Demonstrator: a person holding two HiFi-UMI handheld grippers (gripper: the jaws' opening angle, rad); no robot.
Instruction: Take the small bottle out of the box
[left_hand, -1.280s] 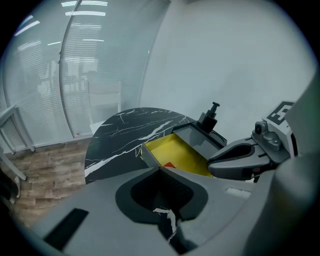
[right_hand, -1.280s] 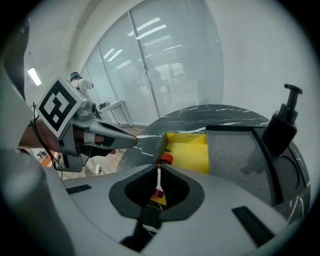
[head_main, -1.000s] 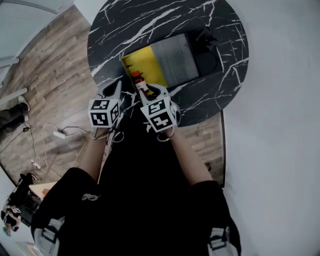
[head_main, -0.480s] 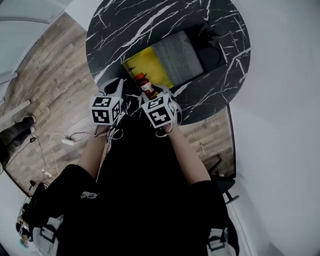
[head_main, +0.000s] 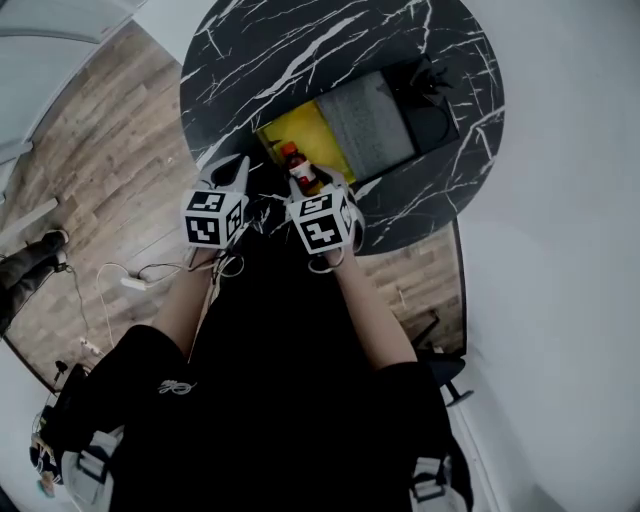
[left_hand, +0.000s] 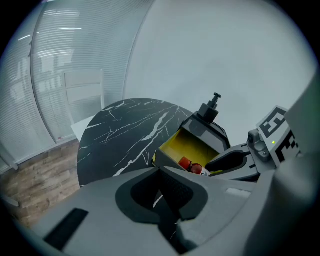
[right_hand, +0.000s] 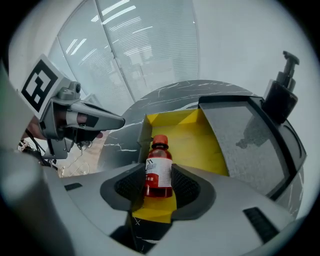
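A small red bottle (right_hand: 159, 170) with a red cap and white label stands upright at the near end of the yellow-lined box (right_hand: 195, 140). It shows too in the head view (head_main: 300, 172) and the left gripper view (left_hand: 192, 166). My right gripper (right_hand: 159, 187) reaches over the box's near edge. Its jaws are opening, with the bottle between the pads (right_hand: 186, 186) and no clear squeeze on it. In the head view the right gripper (head_main: 318, 182) sits just behind the bottle. My left gripper (left_hand: 160, 172) hovers shut and empty left of the box (head_main: 300, 135), over the table edge.
The box lies on a round black marble table (head_main: 280, 50). Its grey inner panel (right_hand: 250, 140) adjoins the yellow part, and a black pump bottle (right_hand: 282, 95) stands at the far end. Wooden floor with cables (head_main: 130, 275) lies to the left.
The right gripper has edged forward so the bottle sits deeper between its jaws. The left gripper has kept its place beside it.
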